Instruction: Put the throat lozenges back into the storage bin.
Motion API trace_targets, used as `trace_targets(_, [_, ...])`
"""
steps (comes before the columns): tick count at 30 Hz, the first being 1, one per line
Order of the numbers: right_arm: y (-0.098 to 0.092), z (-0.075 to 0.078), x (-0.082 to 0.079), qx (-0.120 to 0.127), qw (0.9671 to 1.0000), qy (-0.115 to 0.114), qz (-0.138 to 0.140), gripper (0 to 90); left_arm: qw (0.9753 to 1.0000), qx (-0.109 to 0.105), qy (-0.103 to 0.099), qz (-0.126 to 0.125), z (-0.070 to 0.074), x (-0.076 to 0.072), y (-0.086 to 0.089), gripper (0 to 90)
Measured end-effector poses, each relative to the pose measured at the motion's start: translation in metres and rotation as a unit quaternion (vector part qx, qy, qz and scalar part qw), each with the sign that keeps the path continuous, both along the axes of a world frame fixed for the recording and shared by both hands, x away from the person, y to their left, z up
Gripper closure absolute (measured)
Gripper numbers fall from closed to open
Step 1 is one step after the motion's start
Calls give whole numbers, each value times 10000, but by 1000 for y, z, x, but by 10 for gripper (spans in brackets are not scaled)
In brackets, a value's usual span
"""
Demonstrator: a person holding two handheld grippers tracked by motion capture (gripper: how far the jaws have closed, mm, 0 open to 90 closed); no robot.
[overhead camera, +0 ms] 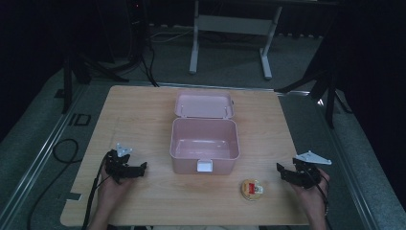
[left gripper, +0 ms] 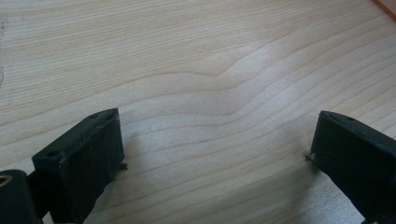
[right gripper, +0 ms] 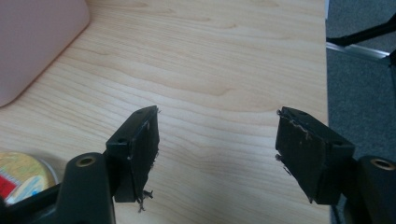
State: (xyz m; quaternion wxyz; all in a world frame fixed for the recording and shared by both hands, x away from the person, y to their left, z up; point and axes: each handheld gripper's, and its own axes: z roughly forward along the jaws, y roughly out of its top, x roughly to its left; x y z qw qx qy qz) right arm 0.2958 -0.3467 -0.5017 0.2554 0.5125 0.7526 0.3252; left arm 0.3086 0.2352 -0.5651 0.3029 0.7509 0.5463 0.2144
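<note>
The pink box stands open mid-surface, its lid back. A small round tin, perhaps food, lies near its front right corner. Left gripper and right gripper rest apart, fingers spread and empty.

In your right gripper view, the left edge cut off most of the pink box, and the corner cut off the round tin. From above, the tin's label was too small to read.
</note>
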Motion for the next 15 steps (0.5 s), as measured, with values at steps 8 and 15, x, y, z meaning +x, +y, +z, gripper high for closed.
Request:
trace_targets(8, [-1,15,-1,-160,9998,22,131,262,10000,0,0,1,0,0,0,30])
trace_targets(15, [1,20,2,-276,9992,146,238,234,10000,1,0,1,0,0,0,30])
